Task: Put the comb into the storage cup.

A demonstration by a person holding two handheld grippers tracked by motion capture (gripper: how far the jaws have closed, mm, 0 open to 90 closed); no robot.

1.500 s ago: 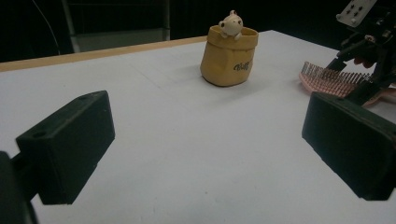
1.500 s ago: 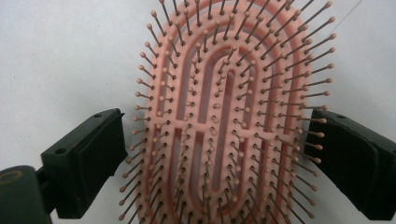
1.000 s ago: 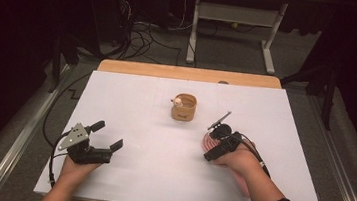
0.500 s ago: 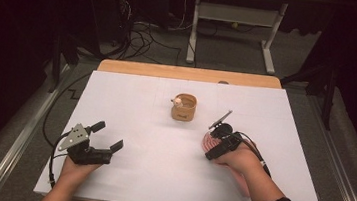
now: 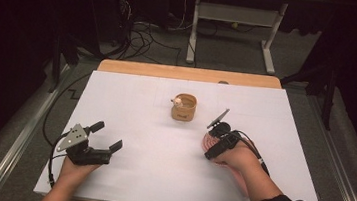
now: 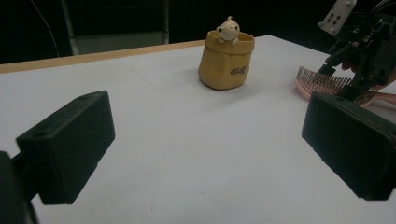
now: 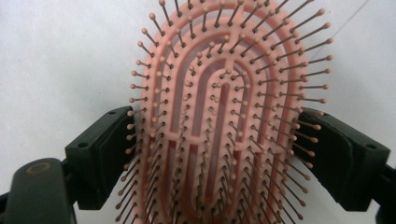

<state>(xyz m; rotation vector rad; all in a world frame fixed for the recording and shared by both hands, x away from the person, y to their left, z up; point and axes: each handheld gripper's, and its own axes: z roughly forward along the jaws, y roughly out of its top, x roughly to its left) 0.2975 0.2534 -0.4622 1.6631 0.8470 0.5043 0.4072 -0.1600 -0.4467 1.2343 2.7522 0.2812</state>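
white sheeting covers the table [image 5: 148, 178], and beyond its wooden far edge we see a dark floor with cables and a grey desk frame.

our pink hairbrush [image 7: 224, 121] lies bristles-up on the sheet at the right of centre, in the high view just under our right gripper [image 5: 212, 147]. in the right gripper view the brush head sits between the two black jaws, one on each flank, with bristles brushing against both pads. the jaws stand wide, and they have just eased in a little; whether the pads truly press on the brush rim we cannot tell, since the bristles hide the contact. our right hand [image 5: 238, 159] rests on the sheet behind it.

just beyond the brush, toward the far edge, stands a small yellow pot [image 5: 184, 107] with a little bear figure [image 6: 228, 31] peeking over its rim. pot and brush are near each other but apart.

our left gripper [image 5: 99, 140] is well off to the left near the front edge, jaws spread with nothing between them, bare sheet showing in the gap. between the two grippers we have a broad open stretch of white. the sheet's right edge lies some way beyond our right hand, and the left edge is close to our left hand [image 5: 74, 172].
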